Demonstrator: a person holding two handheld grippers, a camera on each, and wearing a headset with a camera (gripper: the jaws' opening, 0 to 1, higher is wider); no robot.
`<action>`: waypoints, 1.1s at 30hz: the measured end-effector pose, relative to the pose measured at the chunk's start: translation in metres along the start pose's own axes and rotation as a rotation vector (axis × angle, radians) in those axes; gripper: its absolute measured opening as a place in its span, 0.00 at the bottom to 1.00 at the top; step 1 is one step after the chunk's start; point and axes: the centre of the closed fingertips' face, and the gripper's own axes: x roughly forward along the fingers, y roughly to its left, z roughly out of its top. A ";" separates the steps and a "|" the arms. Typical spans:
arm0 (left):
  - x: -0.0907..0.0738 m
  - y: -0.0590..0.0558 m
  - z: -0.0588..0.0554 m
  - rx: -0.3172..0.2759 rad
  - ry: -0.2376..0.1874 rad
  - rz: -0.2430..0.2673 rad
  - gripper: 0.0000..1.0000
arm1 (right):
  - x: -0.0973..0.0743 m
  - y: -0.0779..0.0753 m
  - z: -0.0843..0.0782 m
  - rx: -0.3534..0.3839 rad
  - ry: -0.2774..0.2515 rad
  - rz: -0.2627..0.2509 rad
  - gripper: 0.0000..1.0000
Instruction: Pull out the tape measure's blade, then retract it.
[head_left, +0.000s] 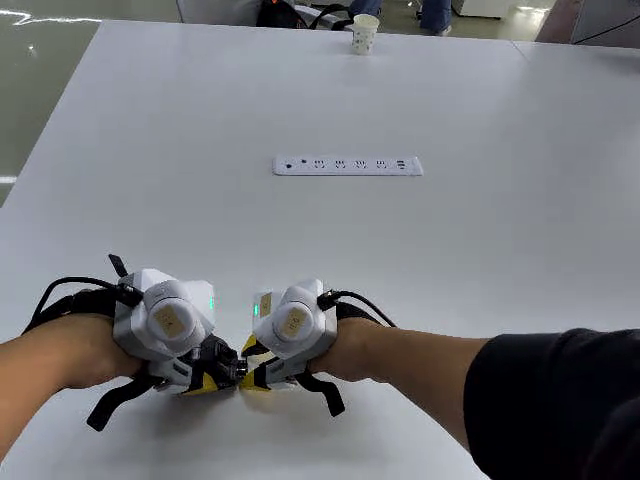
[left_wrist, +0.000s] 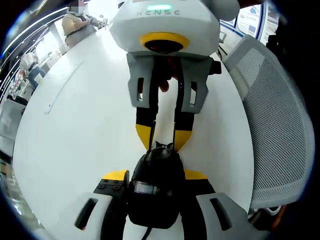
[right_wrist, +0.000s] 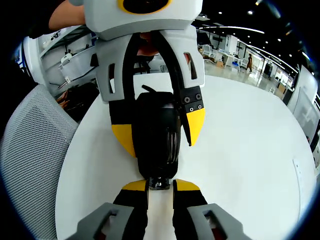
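Observation:
A black tape measure (head_left: 224, 366) is at the near edge of the white table (head_left: 450, 250), between two grippers that point at each other. My left gripper (head_left: 213, 381) is shut on its body; in the left gripper view the case (left_wrist: 152, 192) fills the gap between the yellow-tipped jaws (left_wrist: 152, 175). My right gripper (head_left: 253, 378) meets it from the right. In the right gripper view its yellow tips (right_wrist: 160, 186) close on the blade's end hook (right_wrist: 159, 182) at the case's nose (right_wrist: 156, 145). No length of blade shows outside the case.
A white power strip (head_left: 348, 165) lies mid-table and a paper cup (head_left: 365, 33) stands at the far edge. A grey mesh chair (left_wrist: 280, 125) is beside the table's near edge. The person's forearms (head_left: 400, 355) rest low over the near table edge.

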 end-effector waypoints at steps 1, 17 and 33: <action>0.000 0.000 0.000 0.000 -0.002 0.000 0.35 | 0.001 0.004 -0.001 -0.015 0.008 0.012 0.13; 0.000 0.001 0.001 -0.020 -0.015 0.001 0.35 | -0.001 0.000 -0.002 -0.008 -0.003 0.006 0.10; 0.000 0.002 0.002 -0.063 -0.040 -0.001 0.35 | -0.005 -0.002 -0.008 -0.021 0.013 0.010 0.09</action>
